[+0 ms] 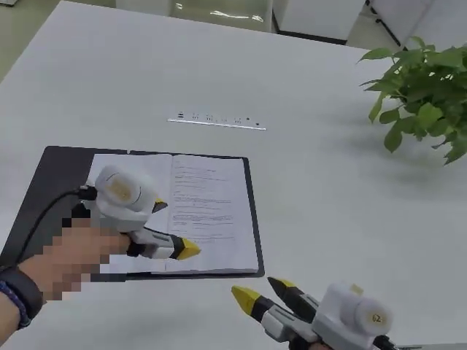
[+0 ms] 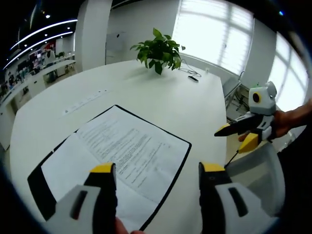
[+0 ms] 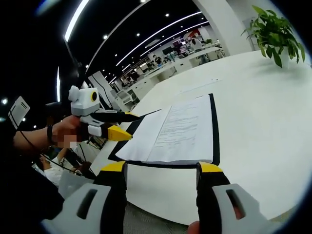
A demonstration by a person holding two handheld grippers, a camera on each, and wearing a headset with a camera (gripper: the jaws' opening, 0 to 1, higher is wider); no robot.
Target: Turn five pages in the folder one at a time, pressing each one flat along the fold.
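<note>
The folder (image 1: 51, 197) lay open. The left gripper (image 1: 174, 227) hovered released over its pages (image 1: 211, 208). The right gripper (image 1: 263, 289), also released, hung nearer, right.

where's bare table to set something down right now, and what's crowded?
Free: the table between the folder and the plant; also the far stretch beyond the socket strip. Crowded: over the folder, where the left gripper hangs, and the near edge by its right corner, where the right gripper hovers.

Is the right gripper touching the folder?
No, the right gripper is apart from the folder, with bare table between them.
</note>
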